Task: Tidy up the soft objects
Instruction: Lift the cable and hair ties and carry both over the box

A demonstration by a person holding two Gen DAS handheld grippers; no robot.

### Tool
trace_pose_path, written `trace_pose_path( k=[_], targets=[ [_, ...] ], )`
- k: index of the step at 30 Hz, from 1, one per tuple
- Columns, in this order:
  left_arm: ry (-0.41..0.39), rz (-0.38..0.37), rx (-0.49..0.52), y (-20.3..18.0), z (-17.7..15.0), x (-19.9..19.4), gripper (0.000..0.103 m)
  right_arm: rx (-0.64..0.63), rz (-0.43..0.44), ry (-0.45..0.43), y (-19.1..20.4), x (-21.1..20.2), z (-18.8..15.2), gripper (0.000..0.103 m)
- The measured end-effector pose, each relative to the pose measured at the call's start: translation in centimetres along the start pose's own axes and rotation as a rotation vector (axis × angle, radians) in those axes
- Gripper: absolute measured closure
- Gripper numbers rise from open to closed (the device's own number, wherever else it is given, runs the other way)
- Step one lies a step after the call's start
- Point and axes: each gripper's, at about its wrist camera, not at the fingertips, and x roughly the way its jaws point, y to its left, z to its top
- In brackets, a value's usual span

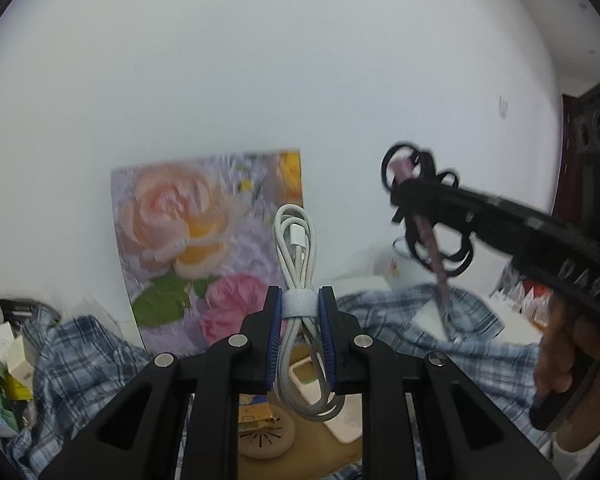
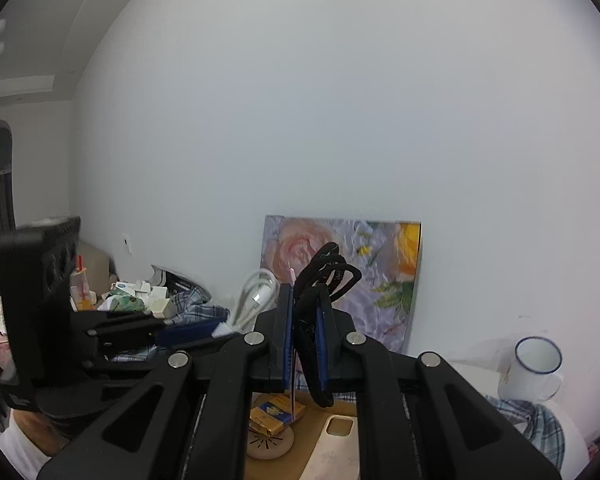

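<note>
Far left: clutter of small boxes [image 1: 18,364] on a plaid cloth [image 1: 80,360]; a snag risk if the load swings low that way.

Left gripper [image 1: 299,312]: jaws closed tight on the white cable bundle [image 1: 296,248], pads pinching it at its pale strap. Loops stand above the jaws and hang below, clear of the wooden surface [image 1: 300,452] with its phone case [image 1: 340,420] and small yellow box [image 1: 254,410]. Risk: the lower loops dangle free and could hook on these items on descent; the strap is the only purchase, so a twist may let the bundle slide.

Floral picture [image 1: 204,248] leans on the wall behind; a bump could tip it.

Right gripper [image 2: 304,328]: jaws shut on a tangle of black elastic bands [image 2: 328,276] with a thin pink stick through them. Risk: loose bands hang below the jaws and some may drop out, since only part of the tangle looks clamped.

Far right: white enamel mug [image 2: 534,372] stands near; a sweep could knock it.
</note>
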Motion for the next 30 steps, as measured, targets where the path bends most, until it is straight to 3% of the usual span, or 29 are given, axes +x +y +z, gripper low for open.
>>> trace_pose_path(
  k=[5,10,30],
  targets=[
    [0.049,-0.059,-0.059,0.9,-1.9,4.0,0.083,0.042,-0.002,0.054,-1.8,2.2,-2.1,0.094],
    [0.126,-0.025,-0.052,1.0,-3.8,7.7,0.083,0.072,-0.010,0.089,-3.2,4.2,-4.0,0.094],
    [0.299,-0.038,-0.061,1.0,-8.1,12.5,0.083,0.189,-0.068,0.342,-7.1,10.8,-10.9,0.094]
  ],
)
